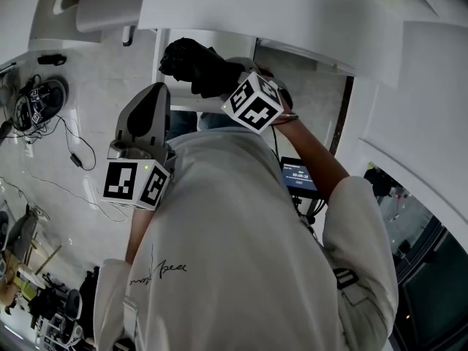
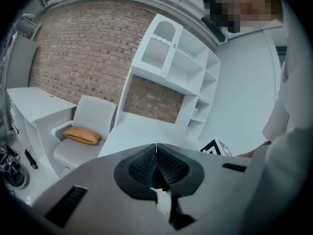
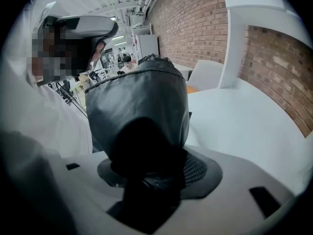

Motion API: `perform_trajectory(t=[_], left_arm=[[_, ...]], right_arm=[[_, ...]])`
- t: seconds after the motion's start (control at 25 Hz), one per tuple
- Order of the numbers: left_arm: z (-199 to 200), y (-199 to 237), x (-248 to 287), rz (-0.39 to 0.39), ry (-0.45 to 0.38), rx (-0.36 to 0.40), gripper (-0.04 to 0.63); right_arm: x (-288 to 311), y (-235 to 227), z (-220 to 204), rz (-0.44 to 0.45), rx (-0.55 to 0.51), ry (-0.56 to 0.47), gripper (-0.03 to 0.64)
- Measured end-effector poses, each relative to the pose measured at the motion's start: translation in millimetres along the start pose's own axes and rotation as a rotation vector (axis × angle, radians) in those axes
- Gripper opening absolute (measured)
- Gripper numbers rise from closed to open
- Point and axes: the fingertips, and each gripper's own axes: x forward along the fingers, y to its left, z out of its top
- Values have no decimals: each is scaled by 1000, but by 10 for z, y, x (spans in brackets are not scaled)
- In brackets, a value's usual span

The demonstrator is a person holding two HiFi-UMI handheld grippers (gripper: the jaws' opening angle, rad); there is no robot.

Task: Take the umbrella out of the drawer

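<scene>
My right tool (image 3: pixel 152 176) is clamped on the folded black umbrella (image 3: pixel 142 106). The bundled fabric fills the space between the jaws and rises in front of the camera. In the head view the umbrella (image 1: pixel 194 65) sits just beyond the right tool (image 1: pixel 228 86), held up in front of the person's chest, and its dark bulk shows against a white unit (image 1: pixel 208 39). I cannot tell from these views whether that unit is the drawer.

My left tool (image 2: pixel 156 155) is closed narrow, its ribbed pads meeting along a thin line with nothing between them. In the head view the left tool (image 1: pixel 156 88) points upward beside the umbrella, close to it but apart.

Past the left tool's jaws I see a white counter (image 2: pixel 142 131), a white chair (image 2: pixel 90 116) carrying an orange cushion (image 2: pixel 83 135), a shelf unit (image 2: pixel 188 67) and a brick wall (image 2: pixel 83 48).
</scene>
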Motion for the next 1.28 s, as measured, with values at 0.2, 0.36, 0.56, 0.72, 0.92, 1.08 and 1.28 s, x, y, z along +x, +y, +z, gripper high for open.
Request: perform_trajectory(t=[0.2,0.36,0.56,0.72,0.92,1.08,1.28], left_arm=[[90,73,34,15,-29,-8,17],[162,25,92,11,-49,-9,17],[222,22,165,6,-69,-13,17],[274,-2,212,5,-90,-14,17],[325,-19,270,1,-88,-15,17],[367,-32,282,-17,-89,4,17],[366,-78,291,-35,-99,8,17]], right_arm=[[-125,-84,84,-7,23,-21,249],[-312,-173,145,-28,15,-42,249],[-524,-266,249,-39,38,-86,249],[-713,-318,301,-35,82,-126,249],[-894,-404,381,-63,103,-161,249],[-1030,-423,423,-75,154,-201,249],[-1189,-466,372,-134,188,-256,249]])
